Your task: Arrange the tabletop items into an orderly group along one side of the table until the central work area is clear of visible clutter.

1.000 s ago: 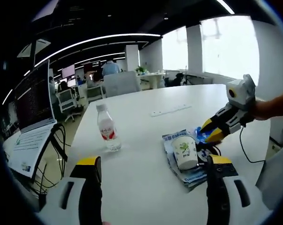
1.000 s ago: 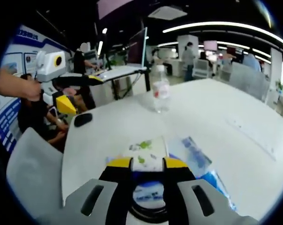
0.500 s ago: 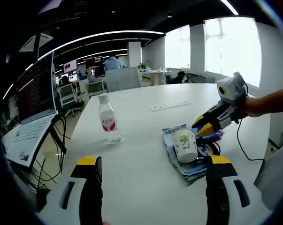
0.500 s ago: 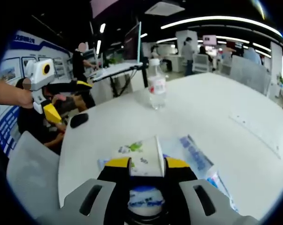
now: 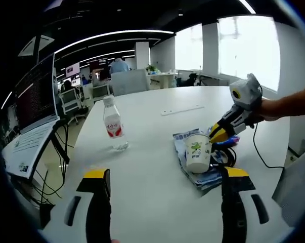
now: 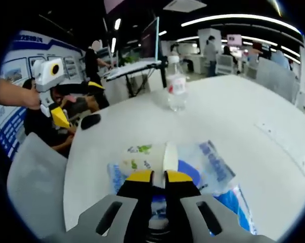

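The cup [image 6: 147, 156] stands on a blue bag [image 6: 213, 167] on the bench [image 6: 273, 101]; my right tool [image 6: 159, 177] pinches its rim. I see my left tool [image 5: 162, 177] open. The bottle [image 5: 112, 126] is at ten o'clock from the cup.

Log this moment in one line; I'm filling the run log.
right hand-held gripper: shut on cup rim | left hand-held gripper: open, holding nothing | bottle: upright, apart
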